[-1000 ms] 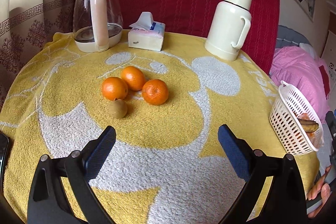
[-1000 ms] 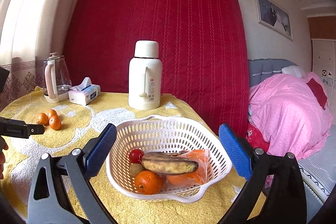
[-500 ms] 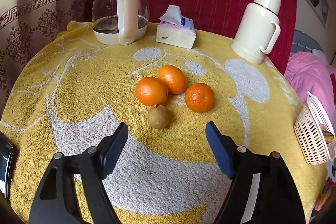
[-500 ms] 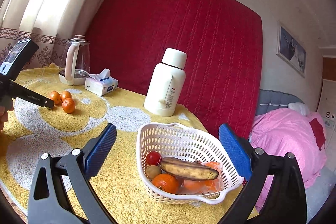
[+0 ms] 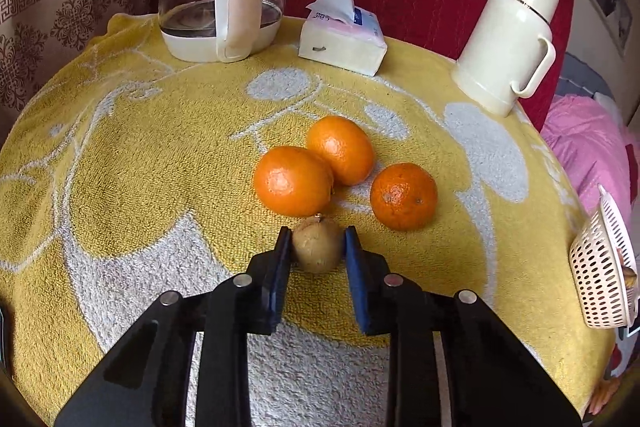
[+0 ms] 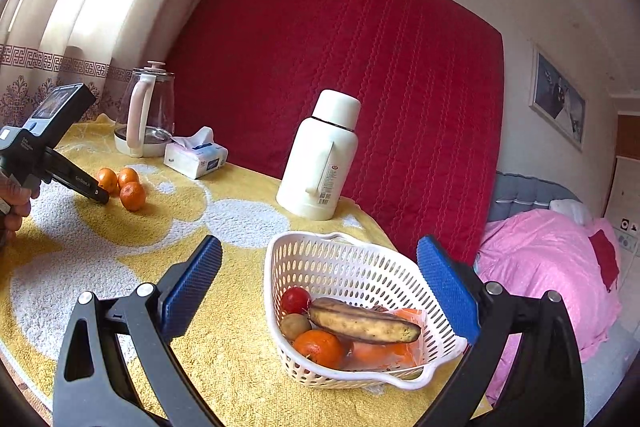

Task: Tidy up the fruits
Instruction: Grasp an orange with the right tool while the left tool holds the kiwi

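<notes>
L tool (image 5: pixel 318 247): pads clamped on kiwi (image 5: pixel 317 245), on table (image 5: pixel 120 167) nr 3 oranges (image 5: pixel 294 181).
R tool (image 6: pixel 320 287): wide open, holding nothing, over basket (image 6: pixel 320 255).

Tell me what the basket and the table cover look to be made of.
Basket: probably white moulded plastic, smooth and slightly glossy, its walls pierced with regular oval holes. Table cover: seemingly terry towelling, matt yellow and white, with a visible looped pile.
</notes>
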{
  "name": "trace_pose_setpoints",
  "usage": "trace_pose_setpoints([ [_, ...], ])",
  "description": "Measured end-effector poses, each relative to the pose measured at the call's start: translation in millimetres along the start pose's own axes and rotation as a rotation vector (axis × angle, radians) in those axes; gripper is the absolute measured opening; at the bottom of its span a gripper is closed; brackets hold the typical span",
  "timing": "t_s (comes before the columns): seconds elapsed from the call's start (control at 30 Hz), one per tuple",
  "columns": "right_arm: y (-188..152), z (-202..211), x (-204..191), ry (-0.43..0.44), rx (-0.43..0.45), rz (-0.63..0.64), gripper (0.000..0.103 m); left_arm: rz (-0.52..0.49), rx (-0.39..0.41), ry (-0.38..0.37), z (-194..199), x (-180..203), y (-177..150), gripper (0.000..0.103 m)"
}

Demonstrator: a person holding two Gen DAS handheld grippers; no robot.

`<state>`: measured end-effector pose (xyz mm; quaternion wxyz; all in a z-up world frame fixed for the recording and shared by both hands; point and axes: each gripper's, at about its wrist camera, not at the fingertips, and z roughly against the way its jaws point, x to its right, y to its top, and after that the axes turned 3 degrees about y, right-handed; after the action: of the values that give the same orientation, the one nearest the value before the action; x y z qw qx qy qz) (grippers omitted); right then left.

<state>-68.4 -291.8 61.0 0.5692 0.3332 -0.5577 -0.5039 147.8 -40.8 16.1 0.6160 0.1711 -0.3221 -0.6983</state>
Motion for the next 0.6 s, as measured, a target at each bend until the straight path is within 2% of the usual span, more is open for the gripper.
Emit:
trace_pose_setpoints([
  [0.23, -1, -2, -3, -0.022, -0.004, 0.013, 0.099, 0.040, 0.023, -0.039, 7, -7, -3, 0.027],
  [0.4, -1, -5, -15, -0.032, -0.014, 0.078, 0.099, 0.065, 0.057, -0.050, 18, -13, -6, 0.027],
  [0.5, 2, -9, -28, -0.012, -0.027, 0.142, 0.099, 0.081, 0.083, -0.040, 27, -19, -7, 0.027],
  [0.6, 17, -9, -40, 0.056, -0.027, 0.144, 0.099, 0.096, 0.109, -0.021, 34, -25, -8, 0.027],
])
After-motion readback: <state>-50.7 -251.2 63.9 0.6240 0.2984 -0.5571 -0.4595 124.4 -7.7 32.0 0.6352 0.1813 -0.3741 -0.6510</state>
